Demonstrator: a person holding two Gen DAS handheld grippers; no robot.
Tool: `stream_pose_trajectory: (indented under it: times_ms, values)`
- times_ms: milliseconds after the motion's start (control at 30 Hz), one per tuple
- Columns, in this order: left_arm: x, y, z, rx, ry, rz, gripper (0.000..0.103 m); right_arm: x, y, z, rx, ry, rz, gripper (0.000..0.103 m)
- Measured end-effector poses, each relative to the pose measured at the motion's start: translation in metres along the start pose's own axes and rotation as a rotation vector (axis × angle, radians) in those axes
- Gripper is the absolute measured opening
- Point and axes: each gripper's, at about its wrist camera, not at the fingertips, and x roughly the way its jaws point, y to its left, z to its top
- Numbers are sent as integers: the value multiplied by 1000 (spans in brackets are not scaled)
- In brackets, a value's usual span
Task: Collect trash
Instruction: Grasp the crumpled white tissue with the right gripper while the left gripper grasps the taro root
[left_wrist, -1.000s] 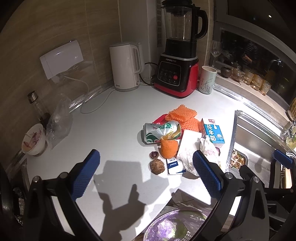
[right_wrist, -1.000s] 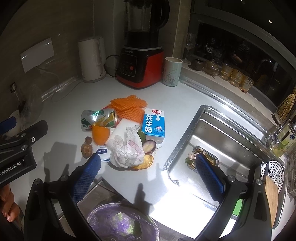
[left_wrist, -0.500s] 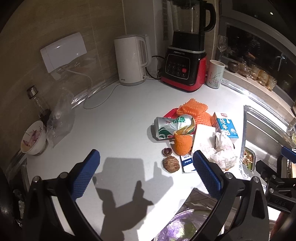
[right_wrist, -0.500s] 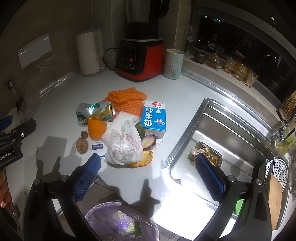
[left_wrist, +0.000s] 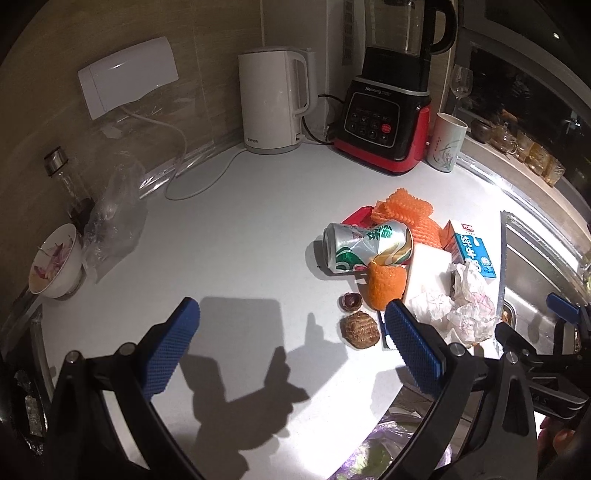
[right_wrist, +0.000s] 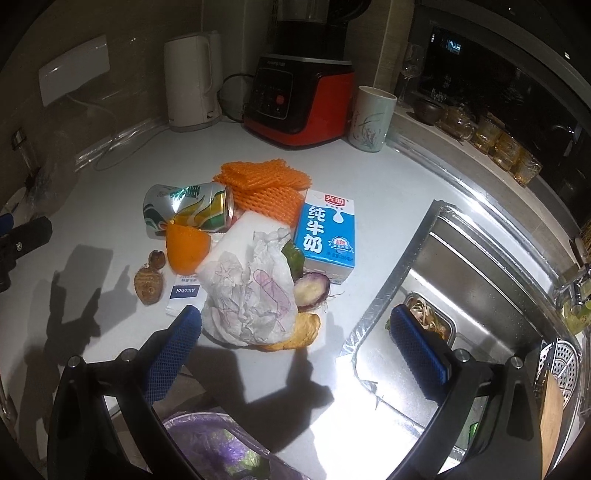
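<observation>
A heap of trash lies on the white counter: a crushed drink can (left_wrist: 367, 246) (right_wrist: 188, 208), orange foam netting (right_wrist: 267, 184), a blue milk carton (right_wrist: 328, 232), crumpled paper (right_wrist: 251, 291), orange peel (left_wrist: 384, 286), a brown husk (left_wrist: 360, 329), a cut purple vegetable (right_wrist: 312, 286) and an alcohol wipe packet (right_wrist: 184, 293). My left gripper (left_wrist: 291, 347) is open, just left of the heap above bare counter. My right gripper (right_wrist: 295, 347) is open, with its left finger beside the crumpled paper. A bin with a purple liner (right_wrist: 218, 446) sits below the counter's front edge.
A white kettle (left_wrist: 273, 103), a red blender (left_wrist: 384, 122) and a cup (left_wrist: 447, 142) stand along the back wall. A bowl (left_wrist: 55, 262), a clear bag (left_wrist: 114, 221) and a bottle (left_wrist: 62, 177) occupy the far left. A steel sink (right_wrist: 472, 295) lies to the right.
Both grippers have come closer to the trash heap, which looks larger now. The left view has shifted left, so the heap sits further right in it. Both stay open.
</observation>
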Motion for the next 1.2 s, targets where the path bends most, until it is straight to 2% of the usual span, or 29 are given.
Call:
stream_pose_trajectory:
  times_ms: [300, 367, 467, 500, 567, 633, 767, 900, 1033, 1200]
  values:
    - [22, -8, 8, 58, -9, -18, 96, 49, 16, 7, -5, 76, 15, 101]
    - [26, -10, 9, 72, -9, -17, 96, 59, 18, 8, -3, 99, 42, 101]
    - [31, -9, 12, 73, 0, -28, 96, 70, 20, 7, 0, 132, 77, 82]
    - [32, -8, 12, 72, 3, -32, 96, 74, 21, 6, 1, 146, 88, 78]
    - [35, -7, 12, 72, 6, -38, 96, 79, 22, 5, 4, 162, 111, 63]
    - [38, -6, 11, 80, 9, -42, 96, 79, 22, 4, 5, 159, 134, 57]
    - [44, -5, 5, 81, 26, -88, 96, 72, 17, 5, 15, 139, 167, 38]
    - [44, -12, -4, 121, 27, -130, 96, 61, 0, 7, 78, 114, 218, 28]
    - [48, -26, -18, 172, 45, -173, 96, 43, -13, 11, 92, 63, 219, 27]
    - [65, -42, -29, 176, 79, -157, 96, 25, -28, 15, 96, 23, 213, 27]
